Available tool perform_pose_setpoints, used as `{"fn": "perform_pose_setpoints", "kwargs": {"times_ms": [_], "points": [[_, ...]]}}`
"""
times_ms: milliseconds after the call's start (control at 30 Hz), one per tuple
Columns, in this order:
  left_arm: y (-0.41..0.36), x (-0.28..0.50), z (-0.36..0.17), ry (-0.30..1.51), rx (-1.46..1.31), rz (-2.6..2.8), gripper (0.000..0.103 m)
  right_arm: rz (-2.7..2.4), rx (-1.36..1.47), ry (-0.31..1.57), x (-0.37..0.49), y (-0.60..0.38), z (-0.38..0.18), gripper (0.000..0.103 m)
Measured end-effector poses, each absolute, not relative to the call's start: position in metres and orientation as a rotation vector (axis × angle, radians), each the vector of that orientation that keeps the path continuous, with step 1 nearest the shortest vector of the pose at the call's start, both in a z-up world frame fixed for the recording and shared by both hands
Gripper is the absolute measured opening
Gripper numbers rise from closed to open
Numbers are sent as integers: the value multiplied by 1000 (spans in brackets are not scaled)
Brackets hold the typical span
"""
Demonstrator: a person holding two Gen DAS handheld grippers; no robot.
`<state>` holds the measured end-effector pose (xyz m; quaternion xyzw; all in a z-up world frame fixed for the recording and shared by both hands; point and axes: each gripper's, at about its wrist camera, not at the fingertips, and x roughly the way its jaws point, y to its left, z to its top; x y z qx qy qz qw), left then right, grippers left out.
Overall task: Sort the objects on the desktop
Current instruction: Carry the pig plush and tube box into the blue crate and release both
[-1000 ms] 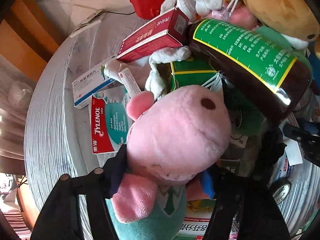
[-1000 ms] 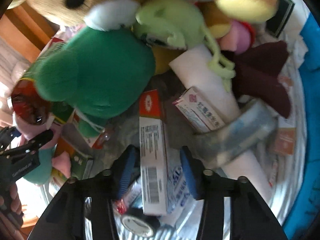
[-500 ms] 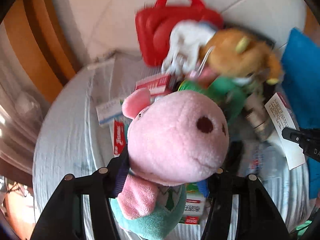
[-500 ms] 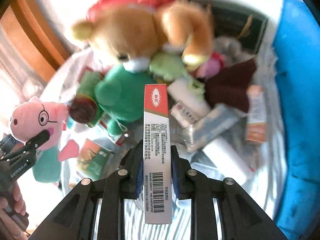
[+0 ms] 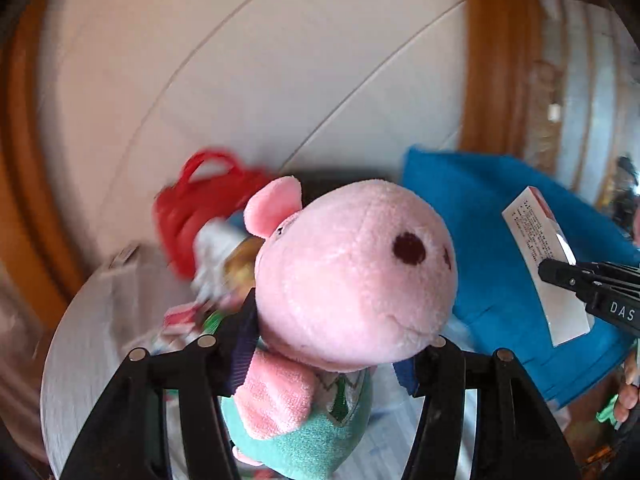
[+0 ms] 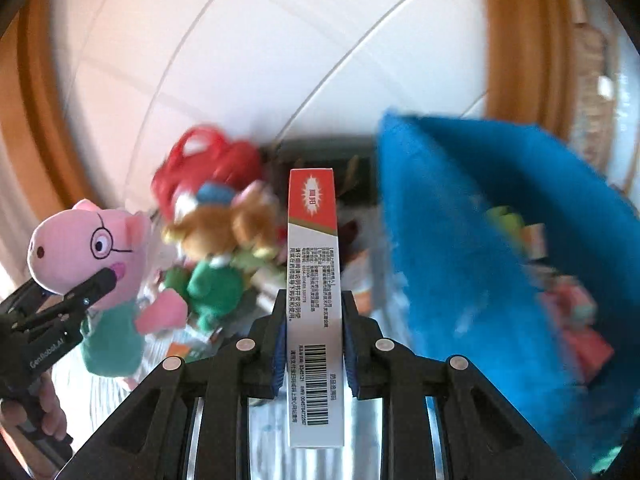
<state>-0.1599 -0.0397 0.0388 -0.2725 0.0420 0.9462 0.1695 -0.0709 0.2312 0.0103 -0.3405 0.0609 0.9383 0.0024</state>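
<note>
My left gripper [image 5: 332, 344] is shut on a pink pig plush [image 5: 352, 276] in a teal outfit and holds it well above the table. The plush also shows in the right wrist view [image 6: 92, 248], with the left gripper [image 6: 96, 284] at its neck. My right gripper [image 6: 314, 320] is shut on a long white medicine box with a red end [image 6: 314, 280], held upright above the table. The box also shows in the left wrist view [image 5: 540, 264], at the right, in front of the blue bin.
A blue fabric bin [image 6: 480, 248] with some items inside stands at the right. A red bag [image 6: 204, 164], a brown bear plush [image 6: 224, 228], a green plush [image 6: 212, 288] and boxes lie heaped on the round grey table [image 5: 96, 320]. White tiled wall behind.
Both grippers have risen away from the heap, each carrying its object. The right gripper closed on the medicine box and lifted it; the views now tilt up toward the wall and the blue bin.
</note>
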Motion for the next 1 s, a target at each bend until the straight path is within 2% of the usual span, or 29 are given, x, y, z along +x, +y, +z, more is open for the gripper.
{"fn": "perform_pose_setpoints", "kwargs": {"times_ms": [233,400,500,667,900,1000], "points": [[88,-147,98,111,-549,2605,57,2874,-832,189,-21,342,68,23],[196,-145,129,106,-481,2527,57,2804,-857,137,-17,433,76,23],[253,-156,134,103,-533,2497,57,2775,-932,127,-29,482,67,23],[335,-180,111,155,-759,2427,57,2739,-1069,145,-51,541,50,23],[398,-242,23,256,-1225,2294,57,2659,-1276,130,-87,578,20,23],[414,-264,-3,287,-1319,2293,57,2623,-1363,119,-109,591,8,23]]}}
